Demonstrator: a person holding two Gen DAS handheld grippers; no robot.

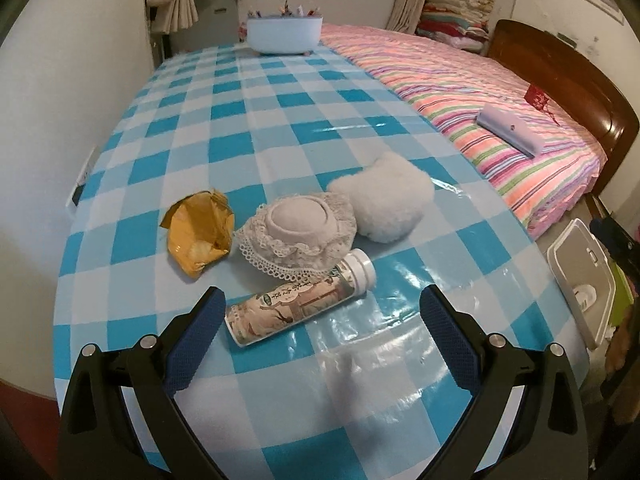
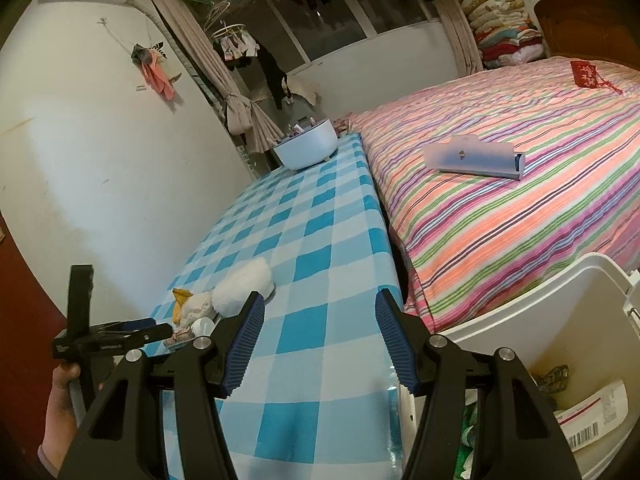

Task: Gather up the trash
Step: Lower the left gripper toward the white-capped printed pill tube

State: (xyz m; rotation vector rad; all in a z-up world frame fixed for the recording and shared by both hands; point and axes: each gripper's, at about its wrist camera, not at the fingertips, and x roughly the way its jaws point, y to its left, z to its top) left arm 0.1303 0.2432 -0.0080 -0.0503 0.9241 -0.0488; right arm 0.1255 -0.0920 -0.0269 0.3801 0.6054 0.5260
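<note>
Seen from the left wrist, the left gripper (image 1: 320, 312) hangs low over a table (image 1: 280, 120) covered in blue-and-white check, its blue-padded jaws spread wide and empty. A small labelled bottle (image 1: 302, 302) with a white cap lies on its side between the fingertips, closer to the left finger, touching neither. Just beyond it sit a crumpled yellow wrapper (image 1: 200, 232), a lace-trimmed hat (image 1: 298, 234) and a fluffy white ball (image 1: 384, 204), clustered together. A pale bowl (image 1: 284, 34) stands at the far end of the table.

From the right wrist, the right gripper (image 2: 320, 324) is likewise wide open and holds nothing, poised over the table's near edge. A white bin (image 2: 560, 312) stands below at right, scraps and a barcoded label (image 2: 588, 420) inside. At left a hand (image 2: 60, 408) grips the other tool. A striped bed (image 2: 520, 184) runs alongside.
</note>
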